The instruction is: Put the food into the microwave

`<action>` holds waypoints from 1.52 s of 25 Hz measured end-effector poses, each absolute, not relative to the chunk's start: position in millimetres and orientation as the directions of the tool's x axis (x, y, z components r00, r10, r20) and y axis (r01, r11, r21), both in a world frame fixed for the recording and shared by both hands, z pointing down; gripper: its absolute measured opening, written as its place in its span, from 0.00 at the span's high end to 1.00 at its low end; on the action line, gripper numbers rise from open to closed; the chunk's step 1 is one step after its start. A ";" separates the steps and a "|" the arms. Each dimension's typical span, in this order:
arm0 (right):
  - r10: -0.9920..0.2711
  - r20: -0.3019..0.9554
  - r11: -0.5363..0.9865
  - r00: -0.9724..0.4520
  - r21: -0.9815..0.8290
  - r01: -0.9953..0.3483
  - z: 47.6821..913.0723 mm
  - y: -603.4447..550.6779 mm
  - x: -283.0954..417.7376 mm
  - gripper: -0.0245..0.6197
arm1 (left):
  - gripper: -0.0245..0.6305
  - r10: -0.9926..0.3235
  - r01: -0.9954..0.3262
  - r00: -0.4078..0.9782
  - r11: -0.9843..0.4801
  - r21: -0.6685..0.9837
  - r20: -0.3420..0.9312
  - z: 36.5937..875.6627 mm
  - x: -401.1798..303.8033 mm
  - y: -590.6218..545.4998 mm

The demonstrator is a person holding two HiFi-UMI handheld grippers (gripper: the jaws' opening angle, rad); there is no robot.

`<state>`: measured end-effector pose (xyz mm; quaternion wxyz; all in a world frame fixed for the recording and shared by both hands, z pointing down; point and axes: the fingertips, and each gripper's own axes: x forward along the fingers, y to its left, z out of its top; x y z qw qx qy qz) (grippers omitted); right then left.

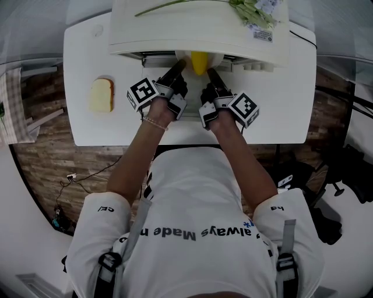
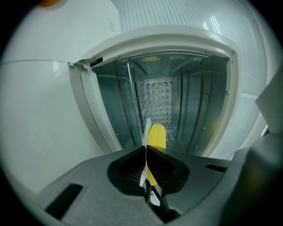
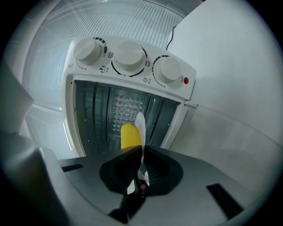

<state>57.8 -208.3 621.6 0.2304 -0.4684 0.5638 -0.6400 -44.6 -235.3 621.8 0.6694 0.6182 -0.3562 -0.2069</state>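
Observation:
A yellow corn cob (image 1: pixel 199 61) lies on a white plate (image 1: pixel 215 59) held at the mouth of the white microwave (image 1: pixel 198 35). My left gripper (image 1: pixel 178 70) is shut on the plate's left rim, and my right gripper (image 1: pixel 210 75) is shut on its right rim. In the left gripper view the plate (image 2: pixel 147 127) shows edge-on between the jaws, with the corn cob (image 2: pixel 156 135) in front of the open cavity (image 2: pixel 168 92). The right gripper view shows the same plate (image 3: pixel 140 121) and corn cob (image 3: pixel 130 136) facing the cavity (image 3: pixel 110 106).
A slice of bread (image 1: pixel 101 95) lies on the white table (image 1: pixel 280 116) to the left. The microwave has three knobs (image 3: pixel 128 55) along one side of its opening. Green stems and a packet (image 1: pixel 253 14) lie on its top. Brick-pattern floor surrounds the table.

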 end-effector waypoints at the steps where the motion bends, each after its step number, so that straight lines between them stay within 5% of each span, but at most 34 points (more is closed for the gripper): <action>1: -0.826 0.336 -0.262 -0.452 -0.940 -0.220 621.7 -211.0 56.9 0.92 | 0.94 -0.720 -0.164 0.658 0.149 0.975 0.221 622.1 -45.3 -238.1; 25: -0.840 0.356 -0.282 -0.410 -0.931 -0.230 623.0 -248.9 48.1 0.92 | 0.94 -0.723 -0.204 0.642 0.159 0.966 0.255 622.9 -50.3 -266.8; 31: -0.830 0.354 -0.235 -0.432 -0.923 -0.306 619.9 -248.4 51.0 0.92 | 0.86 -0.727 -0.215 0.640 0.142 0.966 0.250 619.0 -51.1 -260.7; 38: -0.800 0.375 -0.060 -0.468 -0.827 -0.559 601.1 -234.3 67.7 0.92 | 0.85 -0.710 -0.296 0.652 0.086 0.951 0.267 608.4 -53.4 -235.6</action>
